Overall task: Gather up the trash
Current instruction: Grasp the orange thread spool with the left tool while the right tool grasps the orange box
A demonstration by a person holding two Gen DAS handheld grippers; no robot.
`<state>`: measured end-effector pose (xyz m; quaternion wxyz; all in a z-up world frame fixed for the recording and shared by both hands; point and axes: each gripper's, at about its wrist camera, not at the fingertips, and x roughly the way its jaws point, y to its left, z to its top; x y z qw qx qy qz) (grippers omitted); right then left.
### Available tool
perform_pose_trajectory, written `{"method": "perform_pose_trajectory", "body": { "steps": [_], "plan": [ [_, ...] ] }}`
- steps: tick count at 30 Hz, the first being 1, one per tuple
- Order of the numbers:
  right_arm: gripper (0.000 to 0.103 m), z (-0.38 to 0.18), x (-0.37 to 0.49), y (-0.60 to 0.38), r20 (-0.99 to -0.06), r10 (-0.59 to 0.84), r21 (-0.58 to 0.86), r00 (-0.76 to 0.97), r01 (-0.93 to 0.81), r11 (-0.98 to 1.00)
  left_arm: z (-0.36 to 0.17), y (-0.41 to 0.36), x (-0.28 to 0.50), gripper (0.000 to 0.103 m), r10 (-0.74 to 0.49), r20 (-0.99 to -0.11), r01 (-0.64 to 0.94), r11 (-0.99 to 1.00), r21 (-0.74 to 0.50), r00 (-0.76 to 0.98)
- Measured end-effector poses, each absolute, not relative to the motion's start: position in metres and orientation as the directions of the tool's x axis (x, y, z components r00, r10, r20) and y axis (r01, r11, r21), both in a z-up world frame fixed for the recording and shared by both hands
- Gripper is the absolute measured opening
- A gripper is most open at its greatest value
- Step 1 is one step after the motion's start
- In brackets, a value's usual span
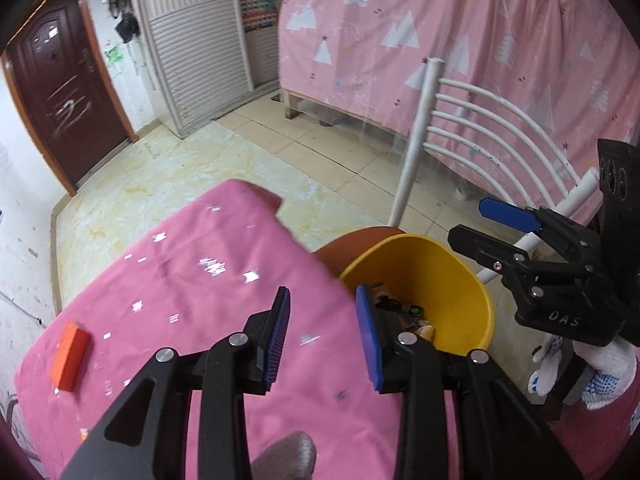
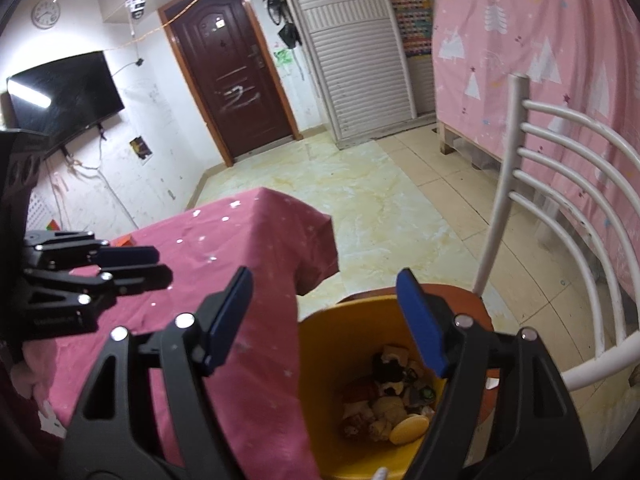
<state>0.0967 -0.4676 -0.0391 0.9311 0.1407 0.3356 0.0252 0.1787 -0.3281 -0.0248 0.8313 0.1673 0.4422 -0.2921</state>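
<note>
A yellow bin (image 1: pixel 436 276) stands on a chair seat beside the pink-clothed table (image 1: pixel 180 280); it also shows in the right wrist view (image 2: pixel 340 344), holding several scraps of trash (image 2: pixel 388 404). An orange block (image 1: pixel 70 354) lies on the cloth at the left. My left gripper (image 1: pixel 324 300) is open and empty above the table's right edge, next to the bin. My right gripper (image 2: pixel 324 284) is open and empty, hovering over the bin's near rim; it shows in the left wrist view (image 1: pixel 472 222) at the right.
A white metal chair back (image 2: pixel 560 208) rises right of the bin. A pink curtain (image 1: pixel 460 40) hangs behind it. A dark door (image 2: pixel 232 76) and a slatted cabinet (image 2: pixel 356 52) stand across the tiled floor. A TV (image 2: pixel 64 96) hangs on the left wall.
</note>
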Motion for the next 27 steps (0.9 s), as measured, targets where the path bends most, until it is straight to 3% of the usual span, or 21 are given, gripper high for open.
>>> {"method": "perform_pose_trajectory", "body": {
  "steps": [27],
  "plan": [
    [0.071, -0.018, 0.166, -0.298, -0.664, 0.282, 0.180, 0.692, -0.218, 0.959, -0.024, -0.102, 0.220, 0.036, -0.199, -0.827, 0.380, 0.925, 0.019, 0.526]
  ]
}}
